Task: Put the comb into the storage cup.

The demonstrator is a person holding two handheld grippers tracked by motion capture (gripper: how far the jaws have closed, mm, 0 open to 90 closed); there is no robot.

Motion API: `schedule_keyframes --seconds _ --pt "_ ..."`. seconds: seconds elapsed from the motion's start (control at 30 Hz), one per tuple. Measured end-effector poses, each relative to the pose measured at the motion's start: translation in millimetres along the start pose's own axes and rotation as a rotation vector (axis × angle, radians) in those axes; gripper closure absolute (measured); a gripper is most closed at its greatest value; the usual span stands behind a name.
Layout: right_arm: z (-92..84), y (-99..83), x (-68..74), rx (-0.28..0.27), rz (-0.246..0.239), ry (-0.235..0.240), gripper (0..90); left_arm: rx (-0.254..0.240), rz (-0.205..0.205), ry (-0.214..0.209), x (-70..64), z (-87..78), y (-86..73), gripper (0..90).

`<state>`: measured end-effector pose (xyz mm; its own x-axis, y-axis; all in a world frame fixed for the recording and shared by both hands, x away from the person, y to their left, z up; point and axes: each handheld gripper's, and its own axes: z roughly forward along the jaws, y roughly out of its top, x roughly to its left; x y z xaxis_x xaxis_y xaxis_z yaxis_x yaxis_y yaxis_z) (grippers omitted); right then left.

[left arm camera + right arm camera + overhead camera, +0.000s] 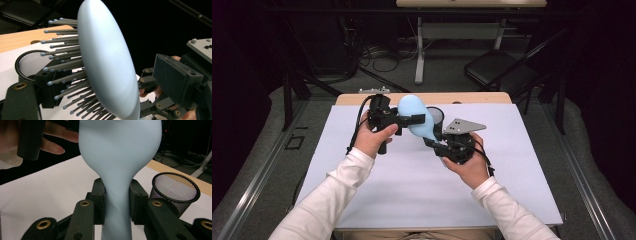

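**Hairbrush held between two grippers above the table**

High view: A pale blue hairbrush is held above the white table, near its far edge. The right gripper is clamped on the brush handle from below. The left gripper is reached in from the left, level with the brush head; one jaw is seen across the head. A black mesh cup is seen just behind the brush. Both forearms are in white sleeves.

Left gripper view: The hairbrush is seen edge-on, smooth back to the right, grey bristles to the left. A black jaw pad is set among the bristles on the left side. The jaw on the other side is not seen, so whether the head is gripped cannot be told. The mesh cup is seen behind the bristles, standing on the table. The right gripper is seen at the right, lower down.

Right gripper view: The brush handle is pinched between the two black pads, both pressed against it. The brush head widens above. The mesh cup stands upright at the right on the table. A hand on a black gripper part is seen at upper left.
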<state>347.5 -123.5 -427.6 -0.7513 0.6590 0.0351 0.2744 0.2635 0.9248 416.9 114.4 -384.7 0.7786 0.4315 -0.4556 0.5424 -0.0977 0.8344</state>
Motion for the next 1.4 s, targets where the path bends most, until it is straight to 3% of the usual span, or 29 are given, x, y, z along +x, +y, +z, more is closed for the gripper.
schedule_keyframes --seconds 0.57,0.6,0.83,1.13,1.4 --pt "0.7 -0.3 1.3 -0.006 -0.014 -0.005 69.7 -0.004 -0.014 -0.013 2.3 -0.5 0.7 24.7" --pt "0.6 -0.3 1.1 -0.008 -0.015 -0.005 69.7 -0.010 -0.035 -0.016 1.7 -0.5 0.5 25.1" --pt "1.2 -1.7 2.4 -0.013 -0.017 -0.009 69.7 -0.010 -0.048 -0.020 2.7 -0.2 -0.1 28.1" --pt "1.4 -2.1 3.2 -0.019 -0.016 -0.005 69.8 -0.009 -0.057 -0.014 3.6 0.6 -0.6 30.3" --pt "1.5 -1.9 5.5 -0.028 -0.026 0.000 69.8 -0.009 -0.076 -0.034 3.7 3.8 -1.1 28.7"
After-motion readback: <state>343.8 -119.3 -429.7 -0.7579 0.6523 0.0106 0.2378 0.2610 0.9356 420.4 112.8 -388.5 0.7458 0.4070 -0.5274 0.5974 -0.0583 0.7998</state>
